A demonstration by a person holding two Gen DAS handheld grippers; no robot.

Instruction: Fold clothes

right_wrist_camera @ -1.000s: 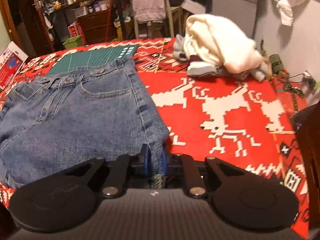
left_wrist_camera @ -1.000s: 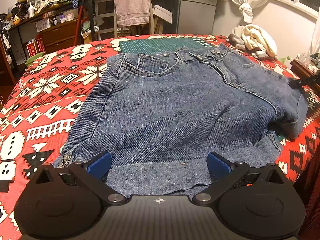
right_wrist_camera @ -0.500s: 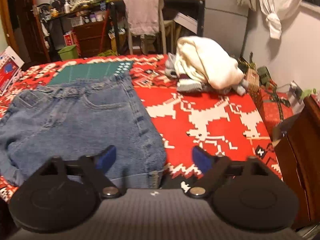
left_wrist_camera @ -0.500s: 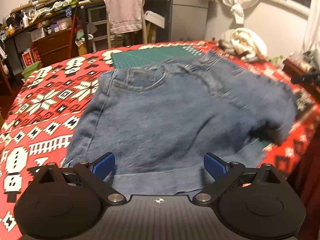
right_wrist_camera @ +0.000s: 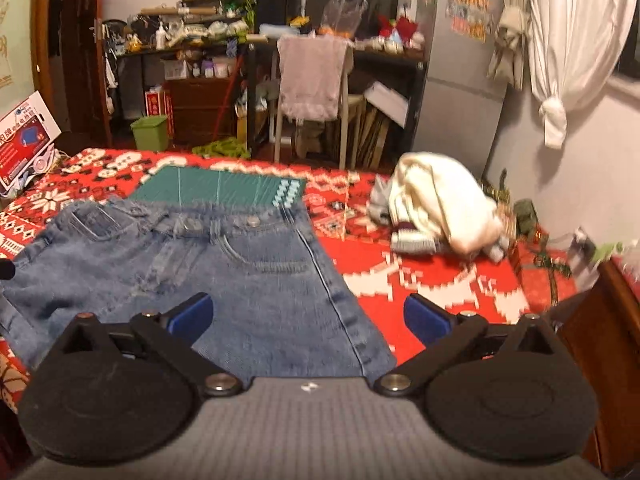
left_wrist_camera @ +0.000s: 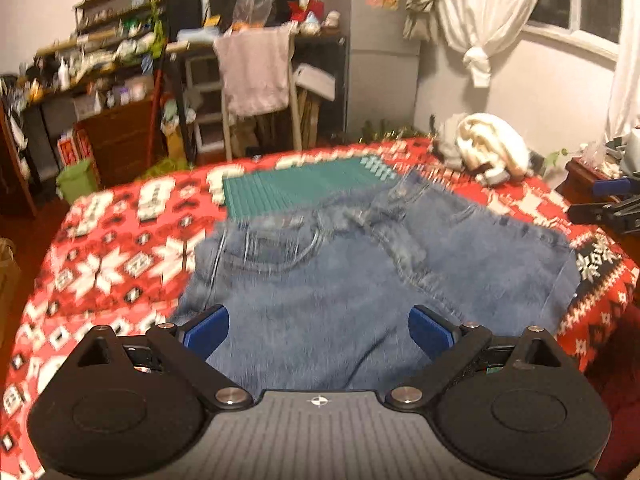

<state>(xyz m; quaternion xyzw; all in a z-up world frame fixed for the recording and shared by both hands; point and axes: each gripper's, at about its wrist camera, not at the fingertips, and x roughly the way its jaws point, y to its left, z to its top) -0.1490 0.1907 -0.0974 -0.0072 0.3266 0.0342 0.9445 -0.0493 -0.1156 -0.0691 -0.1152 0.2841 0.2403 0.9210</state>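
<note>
Folded blue jeans (left_wrist_camera: 340, 280) lie flat on the red patterned cloth (left_wrist_camera: 112, 264), waistband toward the far side. My left gripper (left_wrist_camera: 318, 330) hangs open above the near fold of the jeans, nothing between its blue pads. My right gripper (right_wrist_camera: 306, 318) is open too, raised over the right near corner of the jeans (right_wrist_camera: 224, 272), holding nothing. The right gripper also shows at the right edge of the left wrist view (left_wrist_camera: 612, 204).
A green cutting mat (right_wrist_camera: 224, 190) lies under the waistband. A heap of cream and grey clothes (right_wrist_camera: 436, 208) sits at the far right of the table. A wooden cabinet (right_wrist_camera: 600, 328) stands by the right edge. Chair with a towel (right_wrist_camera: 312, 76) and cluttered shelves behind.
The right gripper let go of the jeans' right edge and opened. Both grippers lifted and drew back from the table; the jeans stay flat.
</note>
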